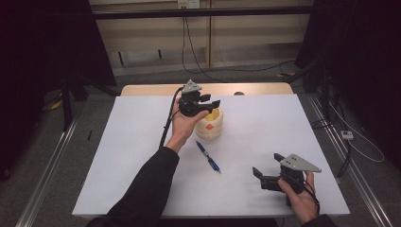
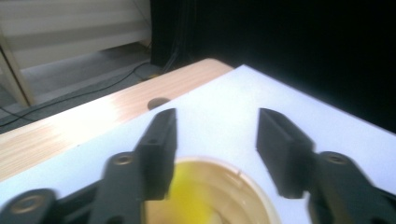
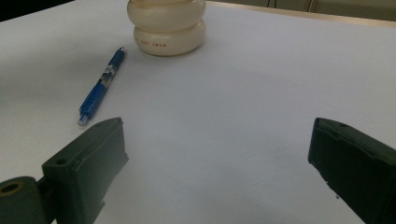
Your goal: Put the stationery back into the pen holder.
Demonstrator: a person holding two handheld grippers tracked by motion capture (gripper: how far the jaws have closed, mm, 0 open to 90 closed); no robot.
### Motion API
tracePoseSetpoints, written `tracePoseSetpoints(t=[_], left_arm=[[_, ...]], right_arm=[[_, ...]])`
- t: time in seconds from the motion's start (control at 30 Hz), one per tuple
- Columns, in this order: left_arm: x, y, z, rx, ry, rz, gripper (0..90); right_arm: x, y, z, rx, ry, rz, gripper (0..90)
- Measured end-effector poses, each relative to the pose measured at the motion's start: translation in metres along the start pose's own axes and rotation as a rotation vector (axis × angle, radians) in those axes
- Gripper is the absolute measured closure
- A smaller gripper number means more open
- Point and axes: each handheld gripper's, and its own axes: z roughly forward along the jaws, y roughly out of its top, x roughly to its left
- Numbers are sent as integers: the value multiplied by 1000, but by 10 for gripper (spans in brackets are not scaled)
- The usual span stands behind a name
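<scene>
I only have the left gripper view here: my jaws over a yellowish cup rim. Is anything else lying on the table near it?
Observer: Yes, a blue pen lies on the white table, on the near side of the cream cup.
Operator: Where is the other hand-held gripper?
Observer: The right hand-held gripper is at the near right of the table, jaws open, nothing between them.
Operator: Is my left one gripping the cup?
Observer: No. The left hand-held gripper sits above the rim, jaws apart.
</scene>
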Motion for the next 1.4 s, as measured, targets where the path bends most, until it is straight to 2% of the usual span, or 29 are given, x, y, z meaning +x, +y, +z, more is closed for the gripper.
tracePoseSetpoints(t=[0.13,0.2,0.33,0.57,0.63,0.73,0.87,1.0,1.13,1.23,1.4], left_arm=[[2,2,-6,8,33,-9,344],[3,3,-10,16,38,-1,328],[5,4,-18,58,48,-8,211],[1,1,-31,63,30,-6,150],[1,1,-35,79,25,12,127],[-3,-1,-39,105,5,6,105],[-8,-5,-44,124,-2,39,73],[-13,-12,-49,145,-7,27,69],[-16,-23,-55,163,16,7,69],[-19,-28,-61,192,-1,22,69],[-21,-32,-74,188,-28,14,69]], right_arm=[[0,0,0,-1,-2,-2,41],[0,0,0,0,-1,-2,41],[0,0,0,2,-1,-7,41],[1,0,0,2,-1,-5,41],[1,0,1,2,-1,-5,41],[1,0,1,3,-1,-6,41],[1,0,1,3,-1,-6,41],[1,0,1,2,-2,-6,41],[1,0,1,3,-2,-4,41],[1,0,1,3,-2,-4,41],[1,0,1,4,-4,-6,41]])
